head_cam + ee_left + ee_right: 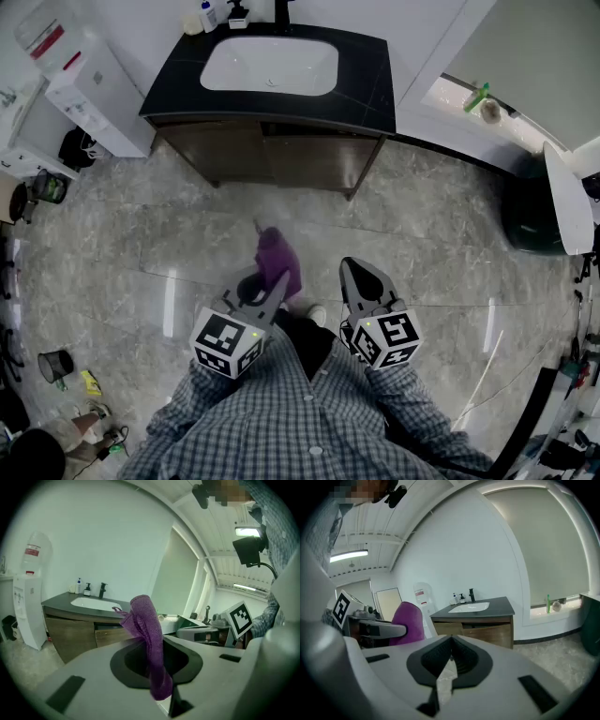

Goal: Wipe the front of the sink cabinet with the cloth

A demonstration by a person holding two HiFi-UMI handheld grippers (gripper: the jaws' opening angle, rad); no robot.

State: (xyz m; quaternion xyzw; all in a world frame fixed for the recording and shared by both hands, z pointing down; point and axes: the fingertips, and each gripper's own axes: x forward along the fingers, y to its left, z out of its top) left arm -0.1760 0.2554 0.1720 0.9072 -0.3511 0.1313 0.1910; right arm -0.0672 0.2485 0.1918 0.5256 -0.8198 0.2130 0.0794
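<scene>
From the head view, my left gripper [272, 292] and right gripper [358, 274] hover over the floor [187, 244], well short of the one sink cabinet [281, 155]. The left gripper view shows its fingers clamped on the single purple cloth [149, 641], which stands up between them. Only the right gripper view shows that gripper's fingers pressed together and empty, and two bottles [461, 598] beside the tap [472, 595].

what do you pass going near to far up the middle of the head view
checked shirt → purple cloth → floor → cabinet front → sink basin → faucet
</scene>
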